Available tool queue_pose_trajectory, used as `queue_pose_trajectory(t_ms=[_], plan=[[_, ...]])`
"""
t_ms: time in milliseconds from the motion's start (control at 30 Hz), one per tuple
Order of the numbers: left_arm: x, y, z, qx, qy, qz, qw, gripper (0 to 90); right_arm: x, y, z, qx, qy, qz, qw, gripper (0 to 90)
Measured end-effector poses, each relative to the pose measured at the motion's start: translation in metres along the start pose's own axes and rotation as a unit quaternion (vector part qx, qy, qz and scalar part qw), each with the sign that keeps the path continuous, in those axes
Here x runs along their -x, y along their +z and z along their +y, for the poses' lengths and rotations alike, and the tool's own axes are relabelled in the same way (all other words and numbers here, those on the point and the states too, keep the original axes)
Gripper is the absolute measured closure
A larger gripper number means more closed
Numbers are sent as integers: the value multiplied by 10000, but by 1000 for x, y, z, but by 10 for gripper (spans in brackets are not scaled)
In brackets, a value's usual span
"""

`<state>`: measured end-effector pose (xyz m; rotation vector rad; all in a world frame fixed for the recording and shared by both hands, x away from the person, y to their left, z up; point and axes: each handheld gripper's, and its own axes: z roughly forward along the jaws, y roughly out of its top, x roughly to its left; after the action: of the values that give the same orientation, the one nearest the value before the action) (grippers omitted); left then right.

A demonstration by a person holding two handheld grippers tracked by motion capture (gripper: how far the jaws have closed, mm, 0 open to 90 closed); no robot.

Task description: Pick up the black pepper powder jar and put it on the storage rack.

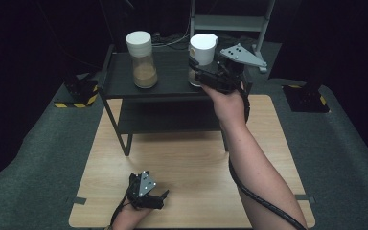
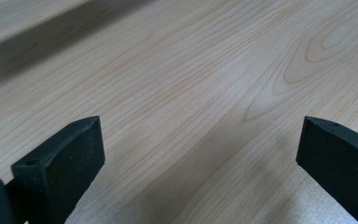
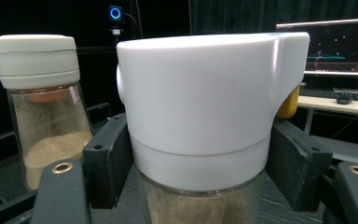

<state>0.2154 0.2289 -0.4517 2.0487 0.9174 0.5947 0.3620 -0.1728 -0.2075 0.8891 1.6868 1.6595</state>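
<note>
Down near the table's (image 1: 191, 163) front edge, the left gripper (image 1: 165, 195) rests with its jaws wide and nothing between them. Up on the black shelf (image 1: 172, 72), the right gripper (image 3: 200, 163) squeezes a glass jar with a white lid (image 3: 205, 107). Another jar (image 1: 142, 60) of brown powder stands well apart on the shelf's left side.

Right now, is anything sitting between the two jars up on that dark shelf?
No. In the high view, the shelf is bare between the left jar and the jar in the right gripper's fingers.
</note>
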Motion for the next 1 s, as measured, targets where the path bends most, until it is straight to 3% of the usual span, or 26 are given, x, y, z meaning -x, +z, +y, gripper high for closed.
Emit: queue_pose_trajectory(t_ms=[800,1000], plan=[[-1,0,0,2,-20,-23,10000,12,0,4,0,-19,31,-15,10000,283],[-1,0,0,0,-19,-19,10000,12,-1,3,2,-67,67,-14,10000,227]])
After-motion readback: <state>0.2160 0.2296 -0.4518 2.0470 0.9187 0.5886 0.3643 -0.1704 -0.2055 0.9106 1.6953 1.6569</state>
